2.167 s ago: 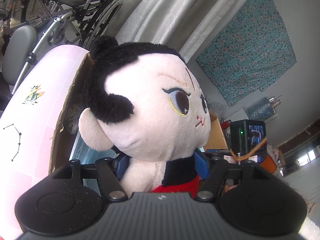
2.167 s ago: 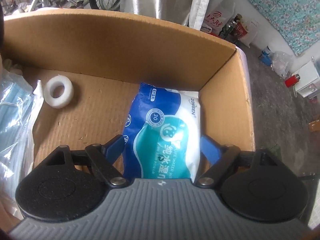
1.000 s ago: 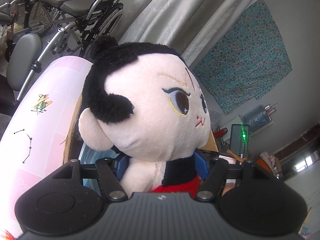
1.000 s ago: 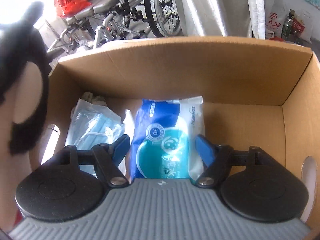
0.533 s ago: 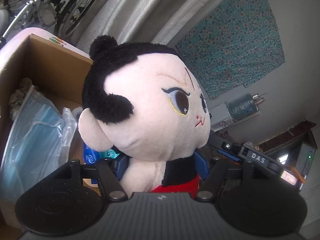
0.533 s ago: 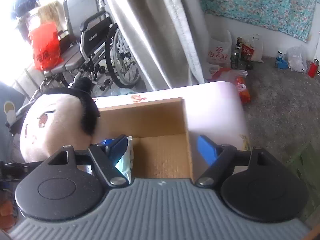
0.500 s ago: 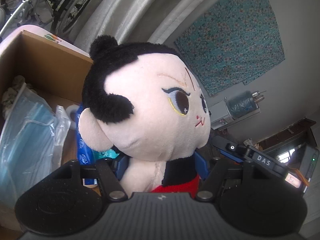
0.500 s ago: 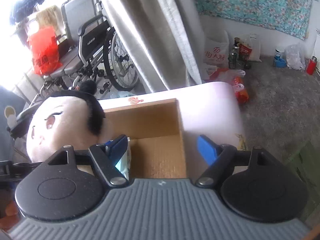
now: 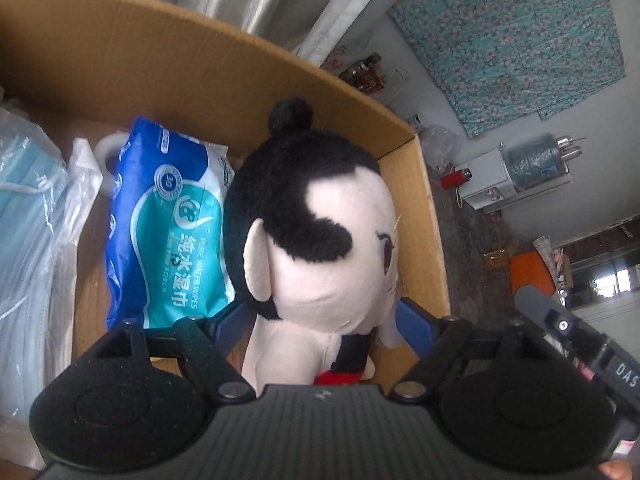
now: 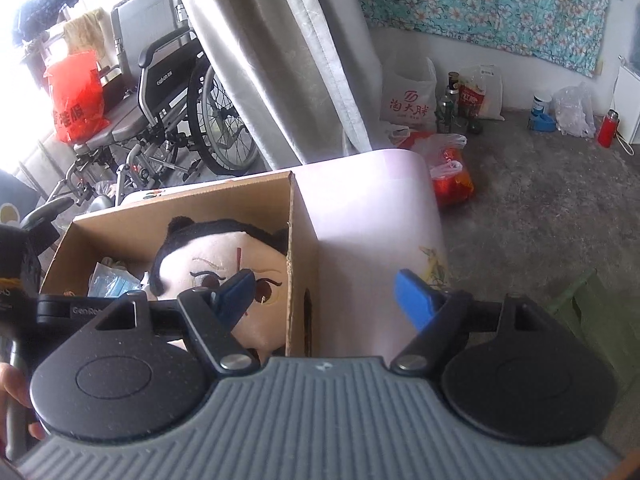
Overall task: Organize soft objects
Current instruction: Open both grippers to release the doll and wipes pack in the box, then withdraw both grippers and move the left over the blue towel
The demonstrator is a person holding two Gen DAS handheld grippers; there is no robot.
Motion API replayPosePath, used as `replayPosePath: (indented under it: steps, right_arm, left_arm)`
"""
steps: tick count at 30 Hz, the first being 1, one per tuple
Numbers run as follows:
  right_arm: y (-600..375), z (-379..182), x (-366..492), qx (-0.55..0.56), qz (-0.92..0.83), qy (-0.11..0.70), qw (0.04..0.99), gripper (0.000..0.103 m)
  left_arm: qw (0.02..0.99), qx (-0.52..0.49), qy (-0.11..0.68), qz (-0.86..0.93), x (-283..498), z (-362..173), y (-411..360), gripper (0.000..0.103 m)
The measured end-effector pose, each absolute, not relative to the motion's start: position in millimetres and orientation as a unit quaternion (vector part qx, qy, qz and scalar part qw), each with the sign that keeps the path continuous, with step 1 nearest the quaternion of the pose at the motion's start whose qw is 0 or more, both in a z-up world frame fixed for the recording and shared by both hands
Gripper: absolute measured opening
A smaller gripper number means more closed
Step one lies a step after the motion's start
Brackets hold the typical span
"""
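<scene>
Counts, in the cardboard box [image 9: 430, 216]:
- 1 plush doll [image 9: 312, 232], against the box's right wall, head up.
- 1 blue wet-wipes pack [image 9: 168, 232], mid-box, touching the doll's left side.
- 1 white tape roll [image 9: 107, 152], near the back wall, partly hidden behind the wipes pack.
- 1 clear bag of blue face masks [image 9: 28, 216], along the left wall. Mask count inside: can't tell.

Box itself: 1, standing at the left edge of 1 pink table [image 10: 372, 216].

Off the table:
- 1 wheelchair [image 10: 172, 92] in clear sight
- 1 red plastic bag [image 10: 76, 96] on its seat
- 1 red flask [image 10: 608, 128] on the floor.
</scene>
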State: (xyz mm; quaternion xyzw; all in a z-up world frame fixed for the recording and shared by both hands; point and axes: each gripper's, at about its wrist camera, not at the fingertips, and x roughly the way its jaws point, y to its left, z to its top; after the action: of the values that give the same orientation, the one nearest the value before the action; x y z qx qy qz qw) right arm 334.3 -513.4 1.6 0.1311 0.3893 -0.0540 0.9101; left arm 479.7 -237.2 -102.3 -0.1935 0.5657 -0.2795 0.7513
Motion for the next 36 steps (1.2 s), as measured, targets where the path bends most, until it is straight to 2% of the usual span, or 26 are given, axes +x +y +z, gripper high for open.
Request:
replayPosePath:
  steps: [7,8,10,13,20,23,27,31,36]
  right_arm:
    - [-461.2,31.8,353.4,0.115,0.018,0.387,0.915,0.075]
    - [-451.6,31.5,359.5,0.114,0.034,0.399,0.909,0.073]
    - [-429.9,25.5,372.7,0.109,0.062,0.423,0.897,0.061]
    - [-391.2,9.3,397.5,0.109,0.102,0.466,0.872,0.050]
    - [-349.9,-31.4,419.3,0.092,0.098,0.522,0.842,0.047]
    - [-351.0,-20.4,408.7,0.116,0.107,0.514,0.843,0.051]
    - [-358.9,17.5,365.7,0.130,0.118,0.482,0.859,0.064]
    - [-371.8,56.9,300.3,0.149,0.128,0.448,0.872,0.077]
    - [-392.1,92.1,198.5,0.183,0.124,0.410,0.885,0.081]
  left_arm:
    - [0.816,-0.181,0.486,-0.256,451.9,-25.9,-179.0,0.087]
    - [0.827,-0.170,0.477,-0.246,447.6,-16.3,-169.7,0.088]
    - [0.843,-0.158,0.461,-0.226,436.0,-0.1,-150.3,0.089]
    - [0.852,-0.157,0.453,-0.209,420.6,11.8,-121.3,0.089]
    - [0.867,-0.155,0.435,-0.185,387.8,18.0,-71.6,0.089]
    - [0.873,-0.144,0.427,-0.187,371.9,24.5,-62.3,0.090]
    - [0.878,-0.135,0.414,-0.197,341.4,36.9,-51.5,0.092]
    - [0.886,-0.126,0.393,-0.214,298.5,48.9,-39.3,0.098]
    - [0.894,-0.109,0.378,-0.215,241.9,50.6,-24.2,0.102]
